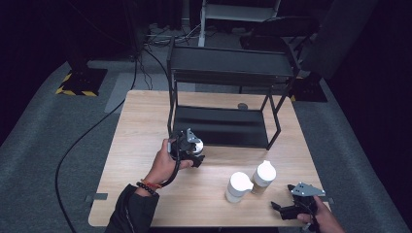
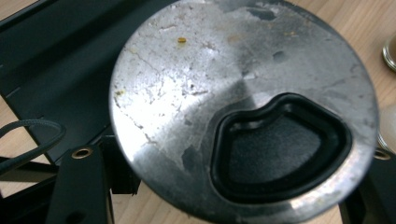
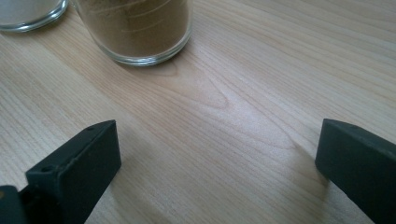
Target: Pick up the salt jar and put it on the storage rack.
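Note:
My left gripper (image 1: 190, 149) is shut on a small jar (image 1: 196, 144), held just above the table in front of the black rack's lower shelf (image 1: 221, 127). In the left gripper view the jar's worn round metal lid (image 2: 196, 93) with a black-rimmed pour opening (image 2: 280, 144) sits between the jaws of the left gripper (image 2: 224, 191). My right gripper (image 1: 284, 208) rests near the table's front right corner, open and holding nothing. Seen from the right gripper view, the right gripper (image 3: 217, 154) has bare wood between its jaws, and a glass jar of brown powder (image 3: 135, 28) stands ahead.
Two white-capped jars (image 1: 238, 187) (image 1: 264, 175) stand side by side at the front of the wooden table (image 1: 141, 145). A black two-tier metal rack (image 1: 228, 68) occupies the back half. A small round object (image 1: 242, 106) lies behind its lower shelf. Cables run over the floor at left.

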A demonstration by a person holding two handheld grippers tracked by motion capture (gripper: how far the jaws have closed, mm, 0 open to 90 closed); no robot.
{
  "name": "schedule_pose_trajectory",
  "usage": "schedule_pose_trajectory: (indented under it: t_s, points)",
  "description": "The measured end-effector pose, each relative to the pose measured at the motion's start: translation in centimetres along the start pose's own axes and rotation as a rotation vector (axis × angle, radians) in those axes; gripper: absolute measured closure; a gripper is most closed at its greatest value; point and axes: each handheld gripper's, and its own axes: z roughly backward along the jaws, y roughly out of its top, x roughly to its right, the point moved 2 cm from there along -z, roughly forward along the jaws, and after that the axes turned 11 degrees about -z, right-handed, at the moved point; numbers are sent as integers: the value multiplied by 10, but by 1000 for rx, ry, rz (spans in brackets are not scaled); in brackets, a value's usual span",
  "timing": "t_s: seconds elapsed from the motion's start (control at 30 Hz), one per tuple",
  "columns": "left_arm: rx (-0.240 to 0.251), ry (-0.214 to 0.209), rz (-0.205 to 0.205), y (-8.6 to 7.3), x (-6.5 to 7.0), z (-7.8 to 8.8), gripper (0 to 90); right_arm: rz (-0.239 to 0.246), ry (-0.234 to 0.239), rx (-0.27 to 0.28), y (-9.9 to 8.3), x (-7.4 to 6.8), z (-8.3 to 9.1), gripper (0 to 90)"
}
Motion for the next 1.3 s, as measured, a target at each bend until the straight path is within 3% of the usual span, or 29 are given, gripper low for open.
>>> schedule_pose_trajectory:
  t_s: [0.13, 0.97, 1.3]
  points:
    - [1, 6, 24, 5, -6, -2, 305, 0, 0, 0, 0, 0, 0, 0]
    - [-36, 41, 74, 46, -31, -26, 305, 0, 2, 2, -1, 0, 0, 0]
    - [-34, 67, 125, 55, -42, -37, 305, -1, 1, 3, -1, 0, 0, 0]
